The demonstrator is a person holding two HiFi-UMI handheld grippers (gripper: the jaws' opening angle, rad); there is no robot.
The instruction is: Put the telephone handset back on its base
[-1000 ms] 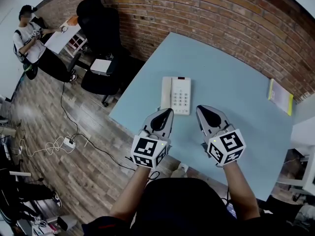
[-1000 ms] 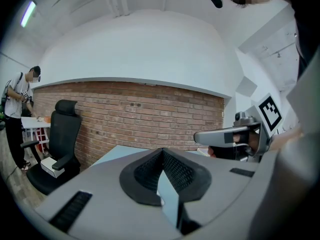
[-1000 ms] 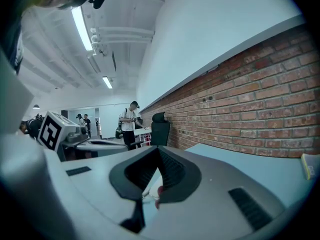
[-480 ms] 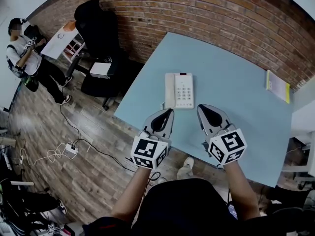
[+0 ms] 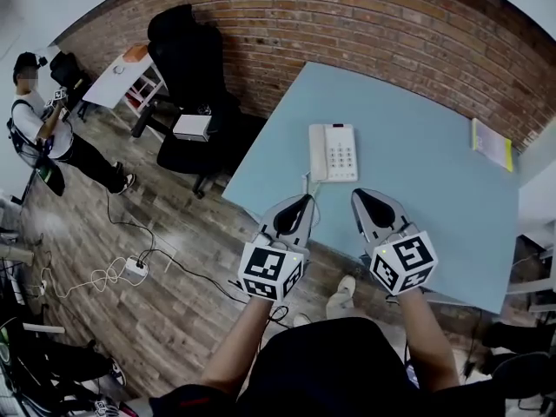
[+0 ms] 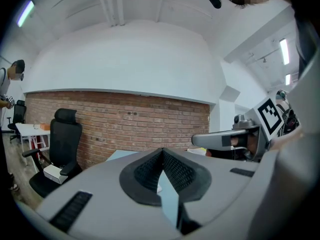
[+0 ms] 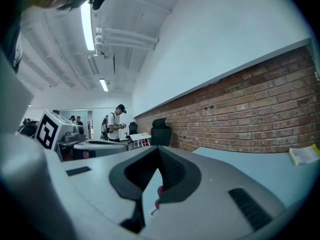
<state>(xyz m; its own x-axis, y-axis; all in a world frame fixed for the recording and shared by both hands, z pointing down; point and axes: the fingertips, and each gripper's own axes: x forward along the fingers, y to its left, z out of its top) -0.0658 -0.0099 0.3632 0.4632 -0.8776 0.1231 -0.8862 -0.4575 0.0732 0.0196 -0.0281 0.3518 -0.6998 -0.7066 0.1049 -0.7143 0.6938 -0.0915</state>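
Observation:
A white telephone (image 5: 334,153) lies on the light blue table (image 5: 417,146), near its front left edge. Its handset (image 5: 318,153) rests along the left side of the base, beside the keypad. Both grippers hover side by side at the table's near edge, short of the phone and apart from it. My left gripper (image 5: 303,199) is shut with nothing between its ribbed pads (image 6: 150,169). My right gripper (image 5: 358,195) is shut too and holds nothing (image 7: 159,152). Each gripper view looks over the table toward the brick wall; neither shows the phone clearly.
A yellow-edged book (image 5: 492,143) lies at the table's far right. A black office chair (image 5: 187,63) stands left of the table by the brick wall (image 5: 365,16). A person (image 5: 39,129) stands far left. A power strip (image 5: 135,268) with cables lies on the wooden floor.
The table and phone have slid up and right in the head view, so both grippers now sit back at the near edge. They stay shut. The person at the left has stood up and walked.

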